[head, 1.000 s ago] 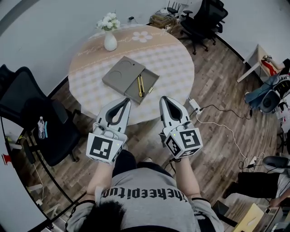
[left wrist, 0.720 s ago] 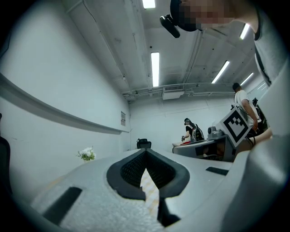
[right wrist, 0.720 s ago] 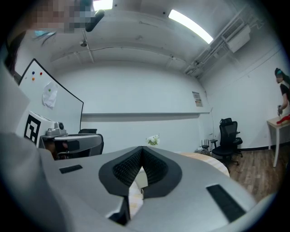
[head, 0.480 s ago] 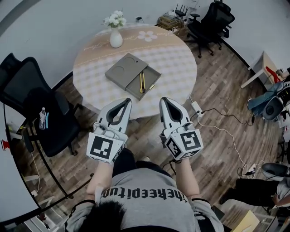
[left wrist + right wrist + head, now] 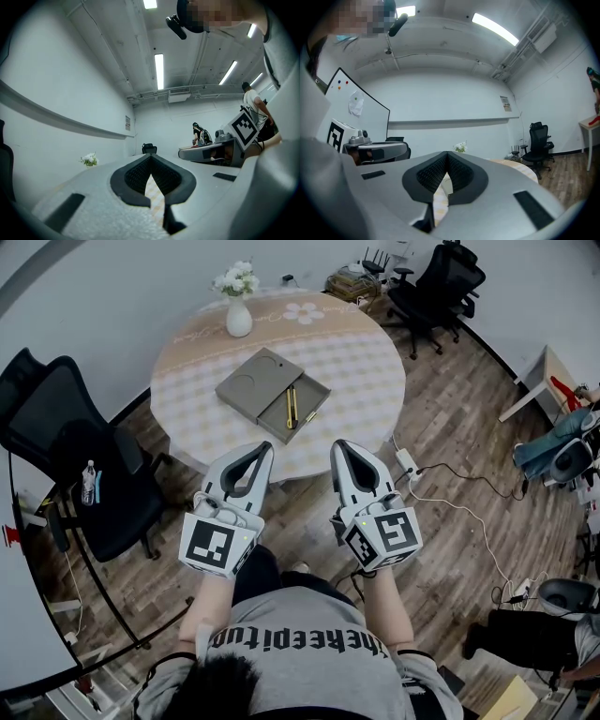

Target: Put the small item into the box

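Grey card made the box [image 5: 251, 381], which lay on the round table [image 5: 361, 357] well ahead of both grippers, its shallow tray open on the side nearer the right one. A yellow stick [image 5: 291, 407] lay inside that tray, with a smaller piece [image 5: 310, 416] just beside it, towards the right gripper's side; we could not tell which of the two the task meant. The left gripper [image 5: 262, 449] and right gripper [image 5: 337, 444] hung side by side short of the table edge, each clenched tip to tip on nothing, as their own views confirmed [image 5: 151, 157] [image 5: 446, 153]. We judged this fitted either an item already lying in the box with the grippers drawn clear, or a pause with something left to place. Any handling there would go best from above, jaws set across the stick's thin width, clear of the tray walls. The stick's long axis ran nearly straight away from the grippers, one end towards them, roughly along the tray.
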The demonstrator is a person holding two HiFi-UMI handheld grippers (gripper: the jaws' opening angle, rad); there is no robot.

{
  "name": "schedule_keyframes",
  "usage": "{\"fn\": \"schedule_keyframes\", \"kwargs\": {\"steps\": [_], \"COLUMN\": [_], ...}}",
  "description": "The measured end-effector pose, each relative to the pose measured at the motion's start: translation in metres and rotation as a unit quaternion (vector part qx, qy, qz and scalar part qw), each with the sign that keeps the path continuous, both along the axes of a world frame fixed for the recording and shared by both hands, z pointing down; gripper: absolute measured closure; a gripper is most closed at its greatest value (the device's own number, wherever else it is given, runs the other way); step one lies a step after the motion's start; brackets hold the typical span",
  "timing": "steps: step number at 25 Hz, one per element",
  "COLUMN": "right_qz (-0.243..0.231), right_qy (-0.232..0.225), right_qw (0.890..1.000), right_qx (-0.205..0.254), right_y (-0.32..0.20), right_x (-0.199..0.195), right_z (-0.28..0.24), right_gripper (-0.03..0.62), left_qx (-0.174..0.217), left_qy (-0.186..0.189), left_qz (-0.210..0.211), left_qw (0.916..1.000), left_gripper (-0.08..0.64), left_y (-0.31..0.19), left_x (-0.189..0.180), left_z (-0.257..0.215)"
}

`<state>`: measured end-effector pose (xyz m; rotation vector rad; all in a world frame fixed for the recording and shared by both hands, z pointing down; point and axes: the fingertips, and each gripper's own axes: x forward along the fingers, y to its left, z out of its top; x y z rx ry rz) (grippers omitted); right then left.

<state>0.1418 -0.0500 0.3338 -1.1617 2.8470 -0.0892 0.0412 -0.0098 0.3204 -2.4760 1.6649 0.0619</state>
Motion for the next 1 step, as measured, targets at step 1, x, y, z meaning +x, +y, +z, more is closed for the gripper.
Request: {"fn": "schedule_keyframes", "kwargs": {"steps": [1], "right_qz": [0.000], "right_qy": [-0.001], "right_qw": [1.000], "right_qx": [0.000], "right_y": [0.0009], "right_x": [0.0007], "right_z": [0.0000], "right_gripper": [0.586], "left_qx": [0.001], "left_qy": [0.000], "left_qz": [0.000], "left_qw": [1.0000], "left_gripper": [0.545], "left_y": [0.0008], "left_x": [0.0008], "left_z": [-0.0002]}}
